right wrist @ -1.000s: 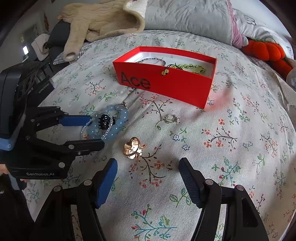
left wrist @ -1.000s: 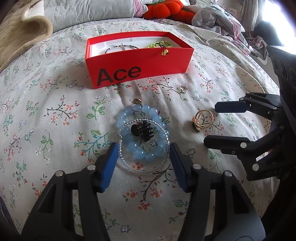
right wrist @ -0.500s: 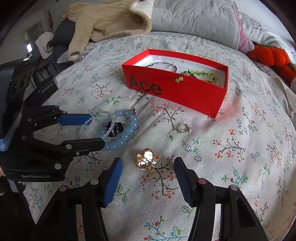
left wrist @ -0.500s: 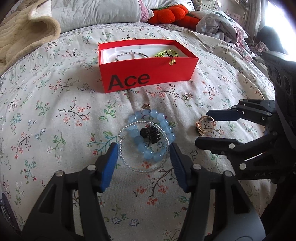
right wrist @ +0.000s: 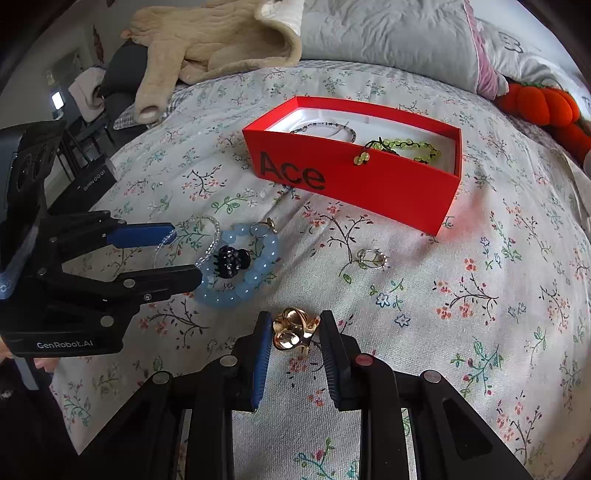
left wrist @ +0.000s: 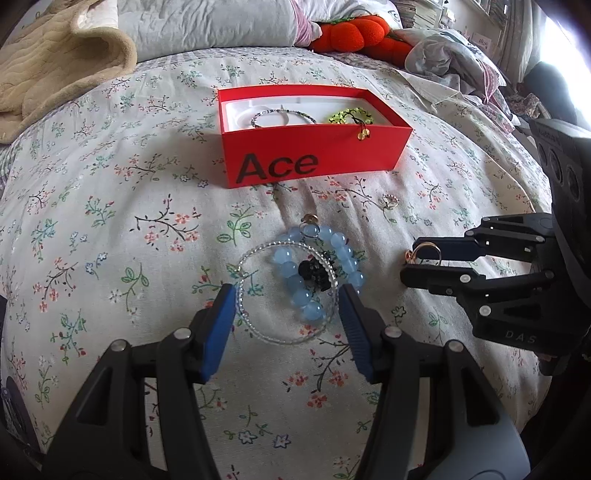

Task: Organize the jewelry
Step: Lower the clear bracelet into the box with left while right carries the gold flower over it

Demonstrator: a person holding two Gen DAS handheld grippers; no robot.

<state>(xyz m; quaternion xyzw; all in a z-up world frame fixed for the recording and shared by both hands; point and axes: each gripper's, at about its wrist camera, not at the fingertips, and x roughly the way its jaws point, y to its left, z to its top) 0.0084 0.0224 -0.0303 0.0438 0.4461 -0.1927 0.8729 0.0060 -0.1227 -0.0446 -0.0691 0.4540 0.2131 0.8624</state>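
A red "Ace" box [left wrist: 314,158] [right wrist: 354,184] on the floral bedspread holds a dark beaded bracelet [left wrist: 282,114] and a green beaded bracelet [right wrist: 410,147]. In front lie a blue bead bracelet [left wrist: 317,269] [right wrist: 240,269], a clear bead bracelet [left wrist: 258,325], a black hair claw [left wrist: 314,271] [right wrist: 231,260], a small silver ring [left wrist: 388,201] [right wrist: 372,257] and a gold hair clip [right wrist: 293,328]. My left gripper [left wrist: 286,306] is open around the bracelets. My right gripper [right wrist: 293,332] has its jaws closed in against the gold clip's sides, on the bed.
A beige fleece garment [right wrist: 207,44] and grey pillow [right wrist: 388,33] lie at the head of the bed. An orange plush [left wrist: 362,35] [right wrist: 543,103] and crumpled clothes [left wrist: 447,51] sit at the far right.
My right gripper has moved onto the gold clip and narrowed from wide open to closing on it. My left gripper stayed open over the bracelets, slightly drawn back.
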